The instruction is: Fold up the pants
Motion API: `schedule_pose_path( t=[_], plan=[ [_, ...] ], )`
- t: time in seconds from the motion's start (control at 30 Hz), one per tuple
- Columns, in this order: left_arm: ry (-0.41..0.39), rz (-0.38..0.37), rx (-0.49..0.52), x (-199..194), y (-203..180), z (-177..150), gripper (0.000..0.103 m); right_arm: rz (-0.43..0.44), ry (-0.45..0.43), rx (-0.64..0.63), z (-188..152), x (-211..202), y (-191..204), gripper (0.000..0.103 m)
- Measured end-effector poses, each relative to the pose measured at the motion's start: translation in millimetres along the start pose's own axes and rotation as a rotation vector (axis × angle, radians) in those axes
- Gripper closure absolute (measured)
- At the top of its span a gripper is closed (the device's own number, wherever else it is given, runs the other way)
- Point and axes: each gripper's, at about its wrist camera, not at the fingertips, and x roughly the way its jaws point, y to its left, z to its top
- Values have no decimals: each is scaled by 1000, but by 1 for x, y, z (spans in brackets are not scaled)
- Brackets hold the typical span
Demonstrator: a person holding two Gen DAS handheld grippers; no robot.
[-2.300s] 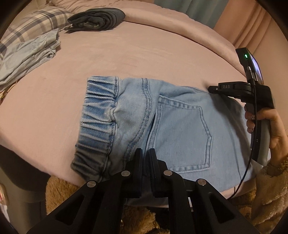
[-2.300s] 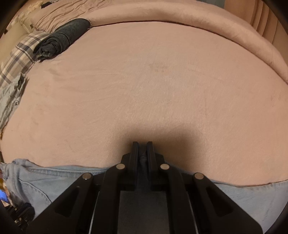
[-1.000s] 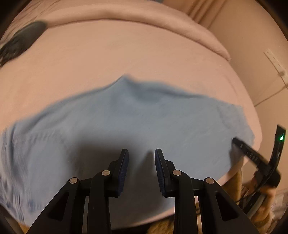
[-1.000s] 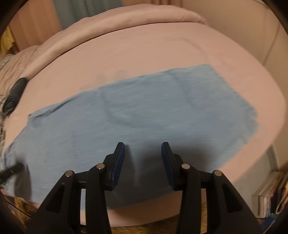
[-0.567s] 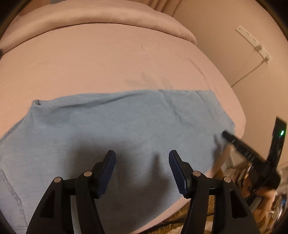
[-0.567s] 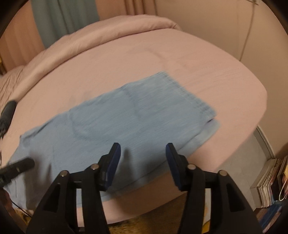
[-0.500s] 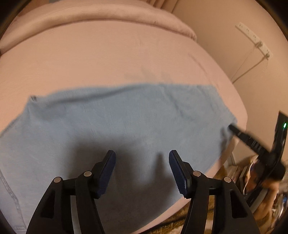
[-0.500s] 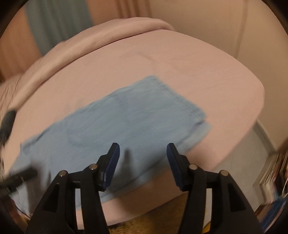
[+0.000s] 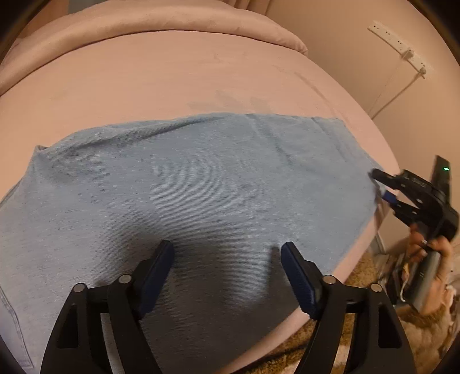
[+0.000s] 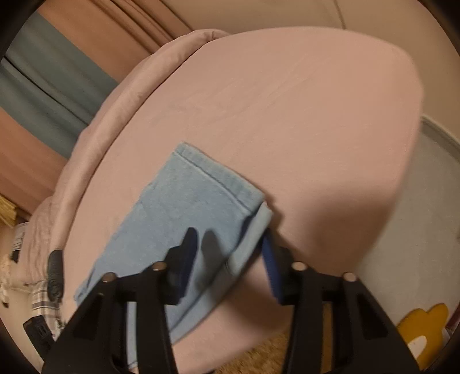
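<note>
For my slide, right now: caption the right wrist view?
Right gripper closing around light-blue denim pants' hem on pink bed.

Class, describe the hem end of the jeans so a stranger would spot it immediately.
Find the pink bed. Pale blue jeans lie along its near edge. Their hem is the short stitched end nearest the bed's corner, with a second layer peeking out beneath it.

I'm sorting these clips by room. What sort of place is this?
Most likely a bedroom: the light blue jeans lie spread on a bed with a pink cover, curtains hang behind it, and a rolled duvet lies along its far edge.
</note>
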Motion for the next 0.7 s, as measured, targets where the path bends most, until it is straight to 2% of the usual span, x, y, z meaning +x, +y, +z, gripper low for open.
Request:
schedule_pose_path(
  t=[0.07,0.1,0.2,0.23,0.3,0.4,0.47,0.67,0.7],
  plan=[
    [10,-29,-19,-1,1,4,26,-2,-2,28,5,10,1,85],
    [26,-80,-53,-4,5,8,26,13,-7,23,5,10,7,90],
    [38,-242,-148,-14,16,19,26,31,-83,-131,-1,-12,46,91],
    [29,-298,-176,-18,19,26,26,56,-101,-189,-5,-20,63,91],
    [9,-360,-198,-25,20,39,26,125,-103,-288,-15,-32,95,91],
    [-14,-394,-191,-28,14,58,26,223,-55,-418,-41,-40,134,91],
    [-24,-419,-190,-21,8,71,26,272,15,-491,-66,-32,156,91],
    [48,-437,-265,17,9,85,26,251,151,-553,-107,5,174,91],
    [57,-420,-280,24,10,86,26,252,168,-558,-110,8,175,91]
  ],
)
